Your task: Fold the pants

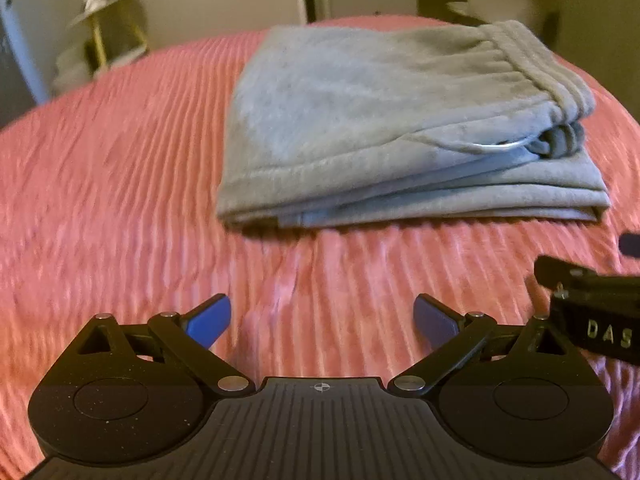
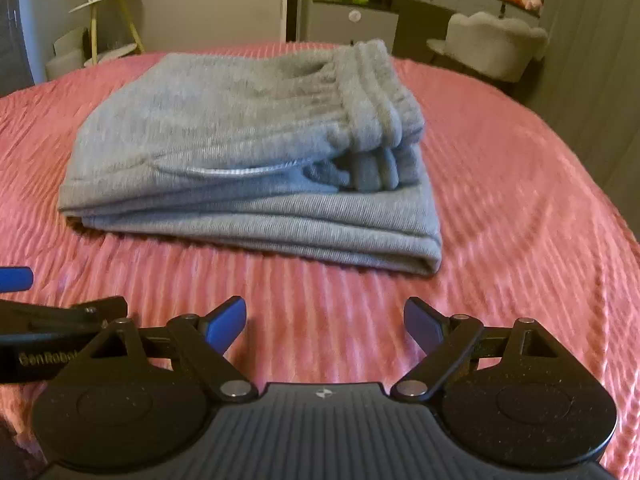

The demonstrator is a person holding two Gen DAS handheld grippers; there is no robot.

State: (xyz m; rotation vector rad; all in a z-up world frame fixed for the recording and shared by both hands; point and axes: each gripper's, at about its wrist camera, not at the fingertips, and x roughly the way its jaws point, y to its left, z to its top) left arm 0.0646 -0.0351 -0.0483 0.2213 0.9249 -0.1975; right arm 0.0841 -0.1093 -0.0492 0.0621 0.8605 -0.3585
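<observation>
Grey pants (image 1: 400,128) folded on bedspread (image 1: 120,160); left claw (image 1: 322,320), right claw (image 2: 325,322) spread wide, empty.

Folded pants (image 2: 248,152) lie on the bed (image 2: 500,208), chair (image 2: 496,50) behind.

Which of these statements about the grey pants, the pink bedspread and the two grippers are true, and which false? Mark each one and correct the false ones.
1. The grey fleece pants lie folded in a stacked bundle on the pink ribbed bedspread. True.
2. The left gripper is clamped on the pants. False: its blue fingers are spread open, and it is over bare bedspread, short of the pants.
3. The elastic waistband lies on top of the bundle. True.
4. The right gripper holds a trouser leg. False: it is open and holds nothing.
5. The pants hang over a grey chair. False: they rest on the bedspread; the grey upholstered chair stands beyond the bed.
</observation>
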